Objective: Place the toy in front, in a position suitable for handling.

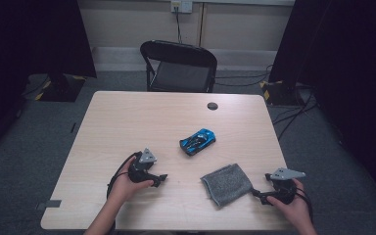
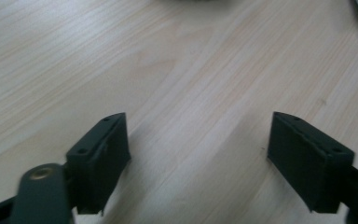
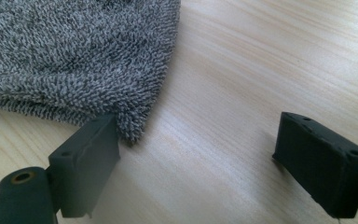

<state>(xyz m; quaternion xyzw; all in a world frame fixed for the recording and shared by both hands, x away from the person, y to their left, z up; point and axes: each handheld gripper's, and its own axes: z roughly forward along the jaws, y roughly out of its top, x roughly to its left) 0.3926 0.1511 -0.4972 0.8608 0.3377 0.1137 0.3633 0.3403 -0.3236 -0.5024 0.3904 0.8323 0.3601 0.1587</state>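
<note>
High view first: two hands rest low on the table (image 1: pixel 127 117), each with a gripper. The right gripper (image 3: pixel 198 154) has its jaws wide apart and holds nothing. A grey cloth (image 3: pixel 70 56) lies folded on the wood, and its near corner just touches the tip of the left-hand jaw as that gripper's own view shows it. The rest of the cloth spreads up and away from that jaw; bare wood lies between the two jaws. So I think the work has hardly begun: the cloth is reached but not yet pinched.

The left gripper (image 2: pixel 198 158) is wide open too, with only bare wood between its jaws. A blue toy car (image 1: pixel 198 141) sits well beyond both grippers, untouched. Past the table stands a black chair (image 1: pixel 178 66). Nothing blocks the way to cloth or car.
</note>
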